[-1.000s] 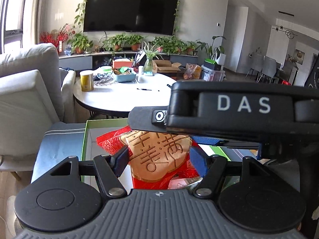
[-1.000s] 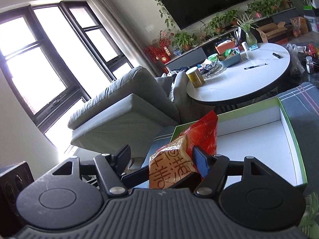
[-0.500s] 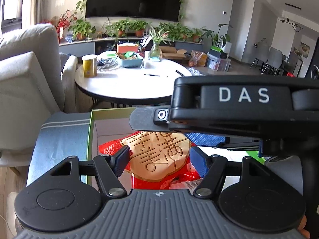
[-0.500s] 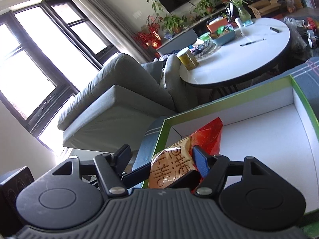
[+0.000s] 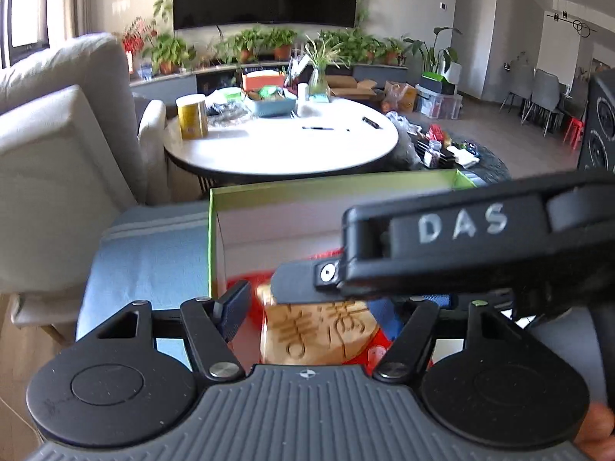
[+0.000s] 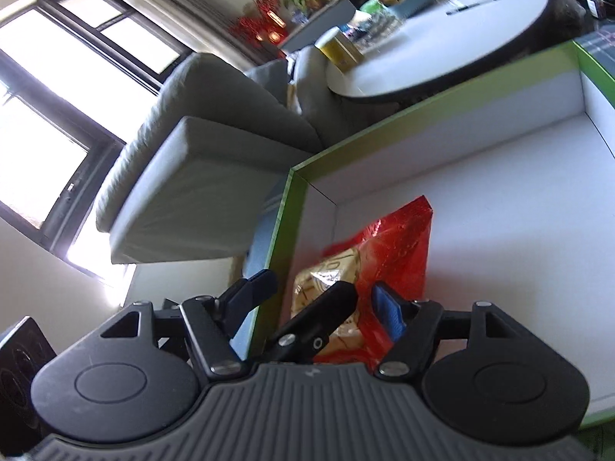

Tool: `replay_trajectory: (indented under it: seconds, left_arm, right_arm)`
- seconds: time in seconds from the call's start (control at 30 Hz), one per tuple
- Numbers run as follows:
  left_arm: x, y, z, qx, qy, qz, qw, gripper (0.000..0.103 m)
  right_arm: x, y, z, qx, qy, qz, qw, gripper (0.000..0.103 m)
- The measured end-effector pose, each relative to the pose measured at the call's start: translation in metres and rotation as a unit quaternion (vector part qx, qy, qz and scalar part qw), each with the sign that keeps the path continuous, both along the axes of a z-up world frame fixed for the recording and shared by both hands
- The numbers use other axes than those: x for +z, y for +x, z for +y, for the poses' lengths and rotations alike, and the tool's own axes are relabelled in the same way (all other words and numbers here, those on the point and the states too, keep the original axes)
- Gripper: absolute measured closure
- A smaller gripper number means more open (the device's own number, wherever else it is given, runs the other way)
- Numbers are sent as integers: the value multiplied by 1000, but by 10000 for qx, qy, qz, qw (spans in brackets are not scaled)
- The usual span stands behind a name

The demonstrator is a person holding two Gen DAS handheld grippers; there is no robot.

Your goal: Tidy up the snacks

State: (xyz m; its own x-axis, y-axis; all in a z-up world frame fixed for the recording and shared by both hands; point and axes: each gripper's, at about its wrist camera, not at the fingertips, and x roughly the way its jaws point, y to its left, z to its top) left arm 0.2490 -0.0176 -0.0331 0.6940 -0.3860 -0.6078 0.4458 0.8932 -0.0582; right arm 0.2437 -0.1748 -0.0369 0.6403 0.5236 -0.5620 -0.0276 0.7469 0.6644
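A red snack packet with a tan cake stamped with characters (image 5: 326,334) lies in the near left corner of a white box with green edges (image 5: 326,188). Both grippers have their fingers spread wide around it. My left gripper (image 5: 334,307) is open, with the right gripper's black body crossing over it. My right gripper (image 6: 326,299) is open; the packet (image 6: 388,253) rests on the box floor (image 6: 499,211) between its fingers. The left gripper's finger reaches into the right wrist view.
The box sits on a blue-grey striped cushion (image 5: 146,246). A grey armchair (image 5: 50,176) stands to the left. A round white table (image 5: 284,146) with a yellow can, a tray and pens stands behind the box.
Both grippers lowered the packet into the box's corner and opened their fingers, letting it go. The view tilted down toward the box.
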Motion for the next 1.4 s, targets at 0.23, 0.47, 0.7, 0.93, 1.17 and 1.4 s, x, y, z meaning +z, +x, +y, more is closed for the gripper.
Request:
replay_trajectory:
  seconds: [0.23, 0.47, 0.7, 0.93, 1.17, 1.4]
  left_arm:
    - [5, -15, 12, 214, -63, 12, 9998, 37]
    - [12, -53, 37, 457, -145, 24, 9988, 36]
    - [-9, -73, 45, 459, -148, 517, 9975, 36]
    - [-19, -95, 40, 321, -211, 526, 9979, 36]
    - [-20, -121, 44, 228, -235, 503, 9982, 36]
    - [-18, -145, 46, 59, -288, 593, 9978, 36]
  right_arm:
    - [18, -26, -12, -147, -391, -200, 9989, 24]
    - [27, -74, -22, -63, -683, -509, 9963, 24]
    - [21, -101, -10, 267, -745, -485, 9957, 24]
    - [0, -107, -1, 225, -934, -97, 9953, 33]
    - [0, -125, 1, 251, -1013, -84, 9945, 33]
    - [-3, -144, 5, 377, -1209, -65, 9919, 33]
